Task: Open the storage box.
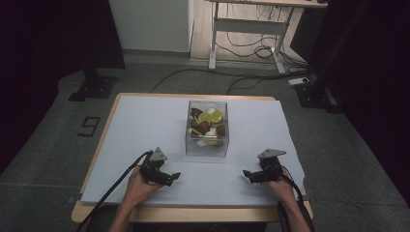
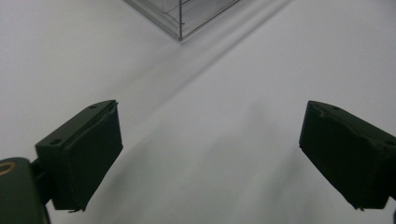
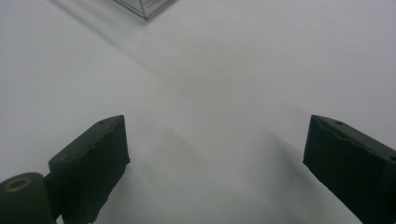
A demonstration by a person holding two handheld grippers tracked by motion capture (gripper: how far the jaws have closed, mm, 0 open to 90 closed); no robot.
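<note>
A clear plastic box stands at the middle of the white table sheet; inside lie several brown, yellow-green and white pieces. My left gripper rests on the sheet in front of the box and to its left, jaws wide apart and empty. One corner of the box shows at the top of the left gripper view, beyond my left gripper. My right gripper sits front right of the box, also open with nothing in it. The box corner peeks in above my right gripper.
The wooden table edge runs under the sheet near the person's forearms. Behind the table are a desk frame, floor cables and dark stands at left and right.
</note>
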